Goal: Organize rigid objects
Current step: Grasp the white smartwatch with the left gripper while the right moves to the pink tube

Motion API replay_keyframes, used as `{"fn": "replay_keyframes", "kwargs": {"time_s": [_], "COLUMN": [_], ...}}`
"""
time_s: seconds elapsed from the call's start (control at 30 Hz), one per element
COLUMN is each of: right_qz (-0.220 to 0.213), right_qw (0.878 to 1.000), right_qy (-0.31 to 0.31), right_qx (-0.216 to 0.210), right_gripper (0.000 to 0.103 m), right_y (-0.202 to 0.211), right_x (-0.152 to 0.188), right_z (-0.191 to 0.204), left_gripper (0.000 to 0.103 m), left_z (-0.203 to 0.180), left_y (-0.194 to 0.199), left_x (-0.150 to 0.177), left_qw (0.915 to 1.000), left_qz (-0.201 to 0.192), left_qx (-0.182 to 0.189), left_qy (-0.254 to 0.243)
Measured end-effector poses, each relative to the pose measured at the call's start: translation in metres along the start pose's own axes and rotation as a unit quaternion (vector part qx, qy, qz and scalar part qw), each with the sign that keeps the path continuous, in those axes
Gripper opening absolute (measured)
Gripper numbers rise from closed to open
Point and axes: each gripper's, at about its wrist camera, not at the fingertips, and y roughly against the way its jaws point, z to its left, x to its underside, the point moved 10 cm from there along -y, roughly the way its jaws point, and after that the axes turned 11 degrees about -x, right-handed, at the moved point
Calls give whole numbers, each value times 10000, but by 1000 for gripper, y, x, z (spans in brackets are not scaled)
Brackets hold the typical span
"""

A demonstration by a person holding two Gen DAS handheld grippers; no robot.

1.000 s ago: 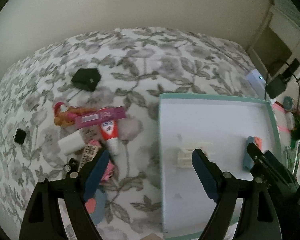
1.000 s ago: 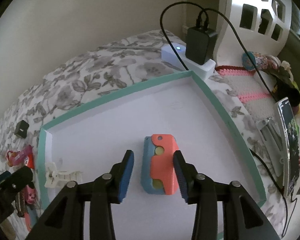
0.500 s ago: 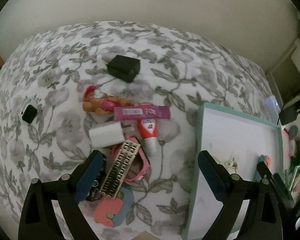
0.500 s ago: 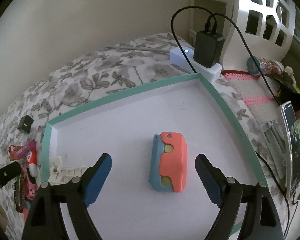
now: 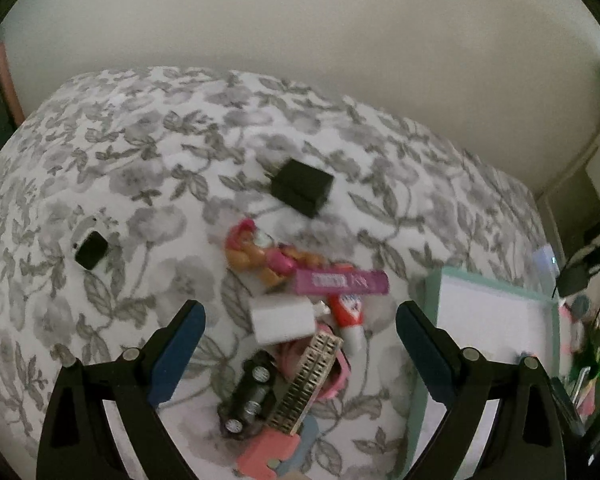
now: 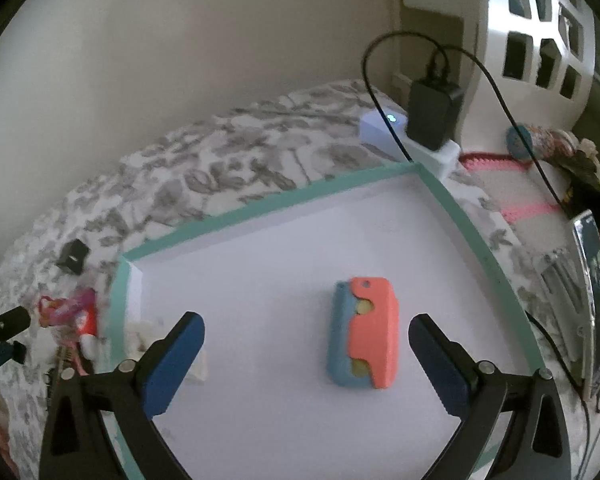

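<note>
My left gripper (image 5: 298, 344) is open above a pile on the floral bedspread: a white block (image 5: 282, 318), a glue bottle (image 5: 350, 320), a pink box (image 5: 342, 282), a doll (image 5: 260, 256), a black capacitor part (image 5: 250, 392), a ribbed strip (image 5: 308, 384) and a coral-and-blue piece (image 5: 272, 456). My right gripper (image 6: 306, 360) is open and empty over the teal-rimmed white tray (image 6: 260, 208). A coral-and-blue case (image 6: 366, 338) lies flat in the tray between the fingers. A white clip (image 6: 140, 336) lies at the tray's left wall.
A black charger (image 5: 302, 188) and a small black cube (image 5: 90, 250) lie apart on the bedspread. A white power strip with a black adapter (image 6: 432, 116) sits behind the tray's far corner. A phone (image 6: 594, 288) and clutter lie right of the tray. The tray's edge (image 5: 430, 340) shows right of the pile.
My right gripper opened and let go of the coral-and-blue case, which now rests in the tray. My left gripper swung left from the tray to above the pile.
</note>
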Motion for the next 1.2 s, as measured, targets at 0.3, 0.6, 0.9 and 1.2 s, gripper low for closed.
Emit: {"fn": "replay_keyframes", "kwargs": {"time_s": [0.3,0.6,0.9,1.2], "right_qz": [-346,-598,-194,317], "right_qw": [9934,9820,9794,9783], "right_qy": [745,1008,1218,1216], "right_qx": [-798,-1481,-1601,-1647], "right_gripper": [103,103,103,103], "right_y": [15,36,11,-31], "right_x": [-18,-35,-25,-9], "right_z": [64,137,196,222], "left_gripper": [96,96,96,96], "left_z": [58,116,183,225], "left_y": [18,23,4,-26], "left_x": [-33,-50,-50,-39], "left_qw": [9977,9951,9934,9890], "left_qz": [-480,-487,-99,417], "left_qx": [-209,-859,-1090,-964], "left_qy": [425,110,352,1037]}}
